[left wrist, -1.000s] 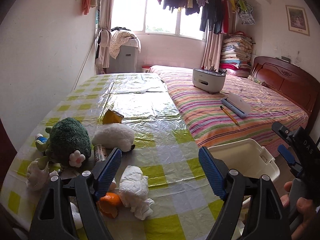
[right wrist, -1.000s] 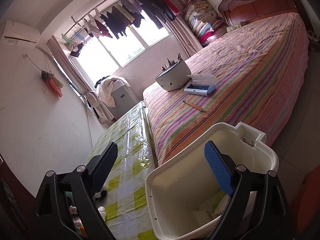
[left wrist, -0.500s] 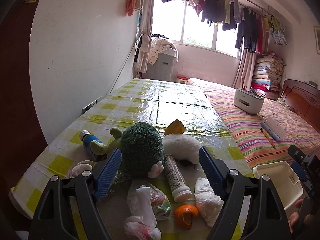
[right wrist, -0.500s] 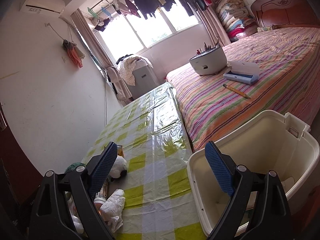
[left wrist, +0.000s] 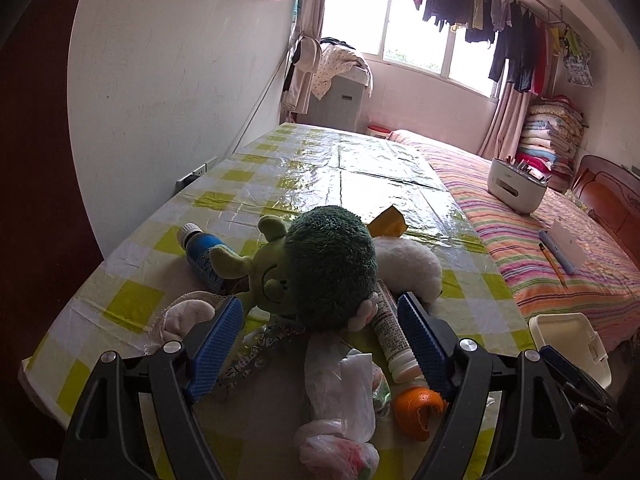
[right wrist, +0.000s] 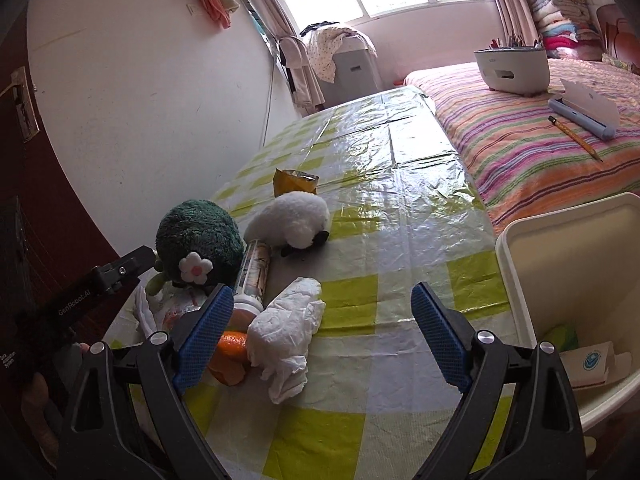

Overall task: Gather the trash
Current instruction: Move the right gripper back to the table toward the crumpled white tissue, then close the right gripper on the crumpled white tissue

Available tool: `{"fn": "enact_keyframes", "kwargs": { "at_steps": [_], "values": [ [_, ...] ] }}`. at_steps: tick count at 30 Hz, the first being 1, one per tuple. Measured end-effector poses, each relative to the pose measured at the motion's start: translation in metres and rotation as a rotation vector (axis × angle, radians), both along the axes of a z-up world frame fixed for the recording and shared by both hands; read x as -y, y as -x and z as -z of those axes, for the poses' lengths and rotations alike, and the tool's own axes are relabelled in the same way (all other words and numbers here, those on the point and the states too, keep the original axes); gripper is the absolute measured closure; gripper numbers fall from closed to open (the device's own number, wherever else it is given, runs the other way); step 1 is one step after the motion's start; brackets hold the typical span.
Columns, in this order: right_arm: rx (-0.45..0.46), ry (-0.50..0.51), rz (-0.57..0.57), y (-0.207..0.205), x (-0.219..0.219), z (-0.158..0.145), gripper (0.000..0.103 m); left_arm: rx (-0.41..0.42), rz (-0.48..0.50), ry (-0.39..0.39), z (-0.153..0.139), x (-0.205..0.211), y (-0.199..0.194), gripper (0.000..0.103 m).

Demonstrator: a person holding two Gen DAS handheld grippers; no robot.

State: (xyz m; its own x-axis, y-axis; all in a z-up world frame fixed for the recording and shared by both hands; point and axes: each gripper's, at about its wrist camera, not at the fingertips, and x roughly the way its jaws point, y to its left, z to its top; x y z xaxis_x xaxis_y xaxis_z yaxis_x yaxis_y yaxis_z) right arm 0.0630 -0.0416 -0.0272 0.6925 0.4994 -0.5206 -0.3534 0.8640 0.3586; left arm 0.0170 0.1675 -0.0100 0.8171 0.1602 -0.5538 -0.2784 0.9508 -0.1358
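1. The left hand-held gripper (left wrist: 320, 344) hangs with its jaws spread wide and empty over the near end of the surface (left wrist: 360, 176), which wears a green-checked plastic cloth.
2. Between its blue pads (left wrist: 218, 344) lie a crumpled clear plastic bag (left wrist: 340, 384), a green plush toy (left wrist: 320, 264) and a white tube (left wrist: 390, 332).
3. An orange peel (left wrist: 418, 404) sits just beside the bag, near the surface's near edge.
4. The right hand-held gripper (right wrist: 322, 332) is also wide and empty, hovering above a crumpled white tissue (right wrist: 286, 336) that touches the same peel.
5. A white plush toy (right wrist: 292, 220) and a yellow wrapper (right wrist: 294, 180) lie farther in, toward the surface's middle.
6. The white bin (right wrist: 520, 240) stands off the surface's right edge, beside the striped bed (right wrist: 520, 136), with paper scraps inside.
7. A blue bottle (left wrist: 204, 252) lies near the left edge.
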Motion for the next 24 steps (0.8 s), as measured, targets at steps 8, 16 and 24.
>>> {"fn": "enact_keyframes", "kwargs": {
  "at_steps": [8,16,24],
  "values": [
    [-0.083,0.03,-0.067,-0.009,-0.024,0.015,0.017,-0.003,0.016,-0.007,-0.002,0.005,0.002,0.025],
    [-0.166,0.021,-0.116,-0.016,-0.035,0.029,0.033,-0.028,0.023,0.009,0.001,0.011,-0.004,0.025],
    [-0.154,0.044,-0.145,-0.013,-0.041,0.028,0.078,-0.052,0.026,-0.012,0.005,0.016,-0.009,0.025]
  ]
}}
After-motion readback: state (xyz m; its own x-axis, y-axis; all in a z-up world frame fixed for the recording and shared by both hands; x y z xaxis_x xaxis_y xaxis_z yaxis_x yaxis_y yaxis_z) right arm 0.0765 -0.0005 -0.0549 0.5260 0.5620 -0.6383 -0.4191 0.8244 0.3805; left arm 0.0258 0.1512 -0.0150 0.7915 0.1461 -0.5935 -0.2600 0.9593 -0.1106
